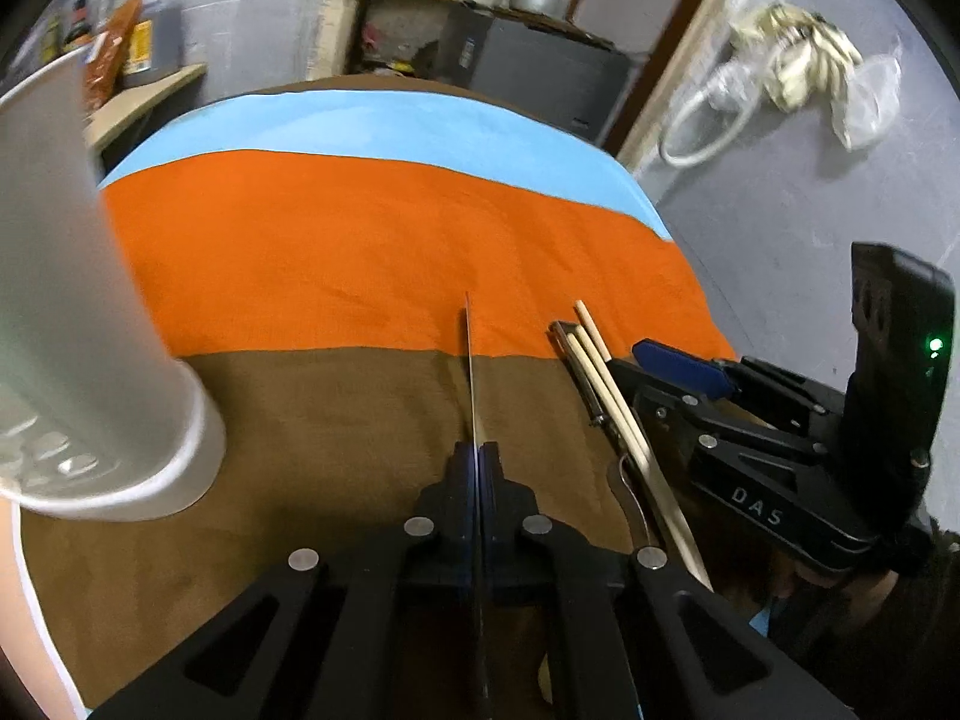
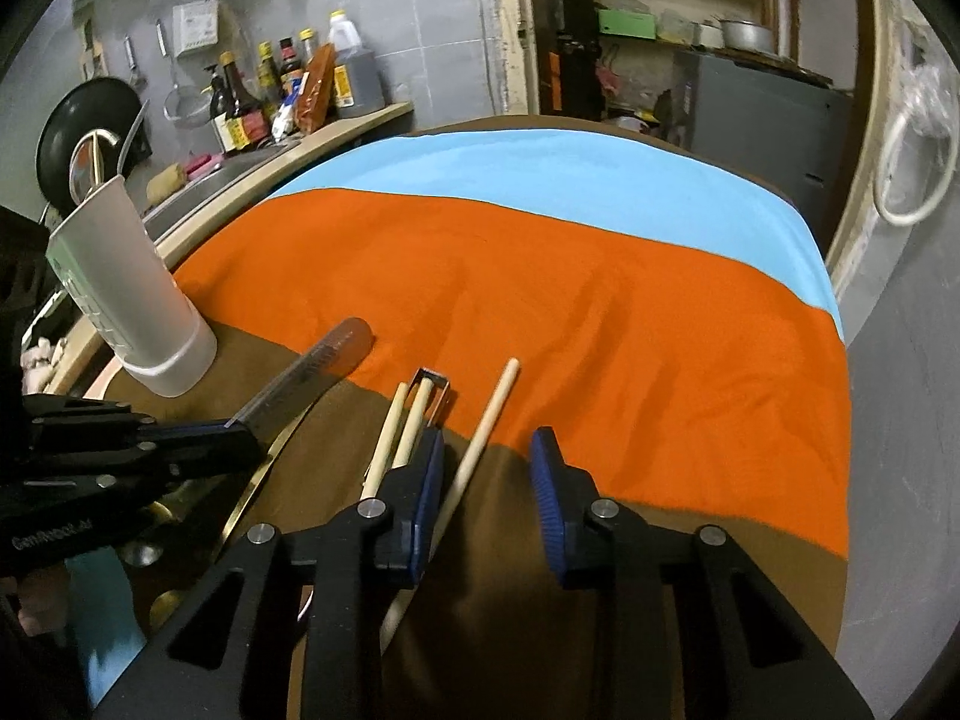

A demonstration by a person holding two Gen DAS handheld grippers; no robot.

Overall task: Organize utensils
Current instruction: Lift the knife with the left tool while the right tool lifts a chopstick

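Knife (image 2: 300, 381) pinched by its blade in left hand-held gripper (image 1: 478, 468), jaws pressed together on it, handle pointing toward white holder (image 2: 135, 300). Holder stands upright on table cloth (image 2: 540, 300), well left of the chopsticks. Right hand-held gripper (image 2: 489, 468) spread, pads touching nothing; one chopstick (image 2: 480, 450) lies between its fingers on the cloth. Two more chopsticks (image 2: 399, 432) just left of it, over a metal peeler (image 2: 433, 393).

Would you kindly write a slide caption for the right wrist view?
Right hand-held gripper open around a chopstick; left hand-held gripper shut on a knife near the white holder.
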